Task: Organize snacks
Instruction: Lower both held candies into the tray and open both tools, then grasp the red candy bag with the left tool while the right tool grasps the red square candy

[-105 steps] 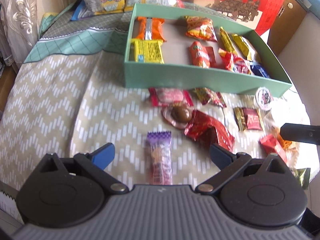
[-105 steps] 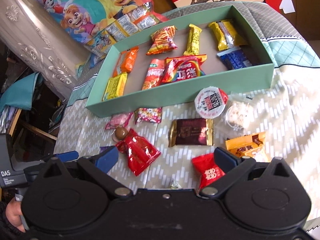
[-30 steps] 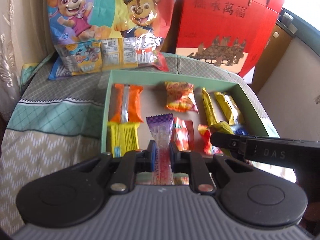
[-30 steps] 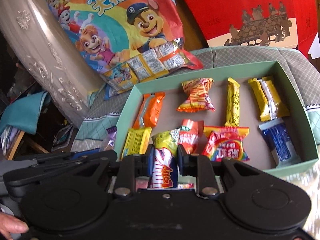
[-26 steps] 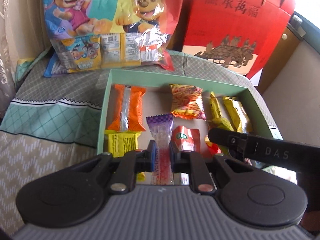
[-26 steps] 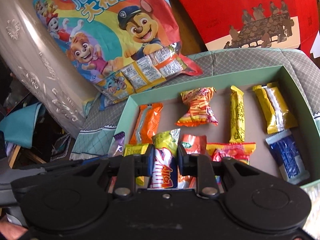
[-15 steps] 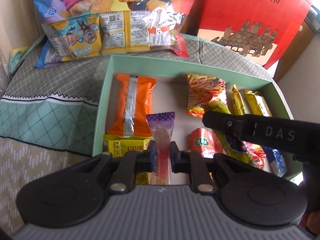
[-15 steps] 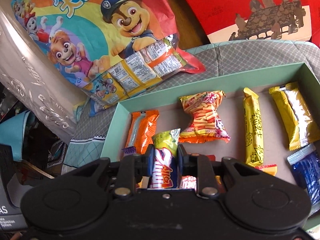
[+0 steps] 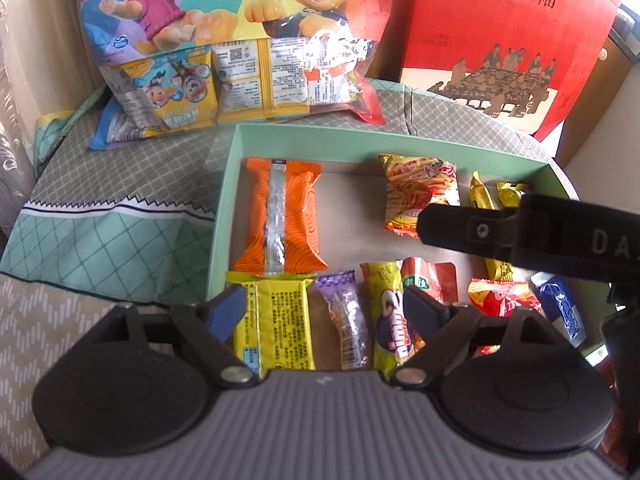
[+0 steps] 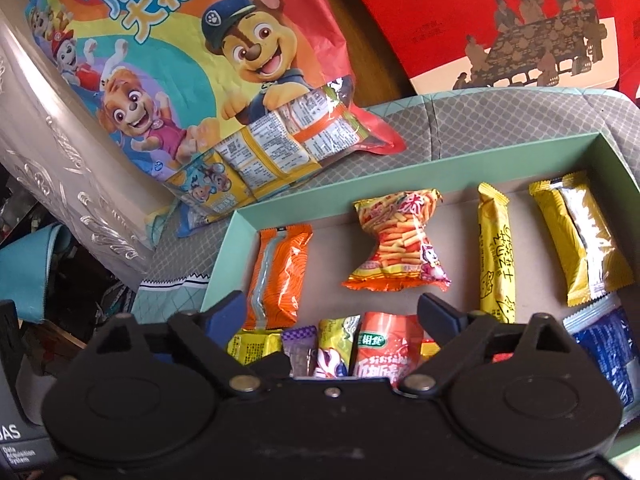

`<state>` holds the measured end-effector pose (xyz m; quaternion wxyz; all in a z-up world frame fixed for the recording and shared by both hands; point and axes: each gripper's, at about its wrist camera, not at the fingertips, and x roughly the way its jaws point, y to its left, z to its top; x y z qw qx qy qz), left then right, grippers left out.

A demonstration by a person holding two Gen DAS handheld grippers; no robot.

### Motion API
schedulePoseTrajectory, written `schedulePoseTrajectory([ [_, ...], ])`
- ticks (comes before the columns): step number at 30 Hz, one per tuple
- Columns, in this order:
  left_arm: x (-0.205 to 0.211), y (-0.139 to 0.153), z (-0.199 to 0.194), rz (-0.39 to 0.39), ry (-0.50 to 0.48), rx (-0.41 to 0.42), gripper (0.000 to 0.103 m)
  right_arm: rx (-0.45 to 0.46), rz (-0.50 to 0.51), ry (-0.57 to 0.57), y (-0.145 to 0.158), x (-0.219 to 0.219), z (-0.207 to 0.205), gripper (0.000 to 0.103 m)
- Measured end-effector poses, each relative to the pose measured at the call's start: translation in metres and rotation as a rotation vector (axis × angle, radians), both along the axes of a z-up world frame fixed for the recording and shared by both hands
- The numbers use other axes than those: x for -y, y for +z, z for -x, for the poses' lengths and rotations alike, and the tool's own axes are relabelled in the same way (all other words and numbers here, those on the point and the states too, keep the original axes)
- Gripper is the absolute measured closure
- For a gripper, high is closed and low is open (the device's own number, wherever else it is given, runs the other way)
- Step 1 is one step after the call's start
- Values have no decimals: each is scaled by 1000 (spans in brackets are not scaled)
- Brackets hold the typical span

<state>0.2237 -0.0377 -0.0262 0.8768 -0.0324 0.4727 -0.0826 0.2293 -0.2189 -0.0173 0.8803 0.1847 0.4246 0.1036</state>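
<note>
A mint-green box (image 9: pixel 224 200) (image 10: pixel 224 248) holds several snack packets. In the left wrist view my left gripper (image 9: pixel 324 308) hovers over the box's near row, its jaws opening and clear of the purple candy packet (image 9: pixel 346 320) lying flat beneath them. Beside that lies the yellow-green packet (image 9: pixel 390 320). In the right wrist view my right gripper (image 10: pixel 332 314) is also opening above the purple packet (image 10: pixel 300 344) and the yellow-green packet (image 10: pixel 334 344), touching neither. The right gripper's black body (image 9: pixel 520 236) crosses the right of the left wrist view.
In the box lie an orange packet (image 9: pixel 282 216), a yellow flat packet (image 9: pixel 276 320), a striped orange bag (image 10: pixel 400 252), yellow bars (image 10: pixel 494 252) and a blue packet (image 10: pixel 608 344). Behind it stand a cartoon-dog snack bag (image 10: pixel 192 60) and a red gift box (image 9: pixel 500 32).
Both grippers went from shut on their packets to wide apart. The purple packet and the yellow-green packet dropped into the box's near row. Both hands moved slightly forward and down over the box.
</note>
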Motion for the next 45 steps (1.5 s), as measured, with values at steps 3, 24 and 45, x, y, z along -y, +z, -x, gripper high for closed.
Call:
schedulePoseTrajectory([
  [3,-1,4,6,-2,3,8,11,2,10,4,4,0,6,2],
  [24,-11,25,88,3,20,27,0,-32,5,-26,22,36,101,0],
  [45,29,-33,130,-24,-47,-143,0,-176,-40,-157,-22,90,174,0],
])
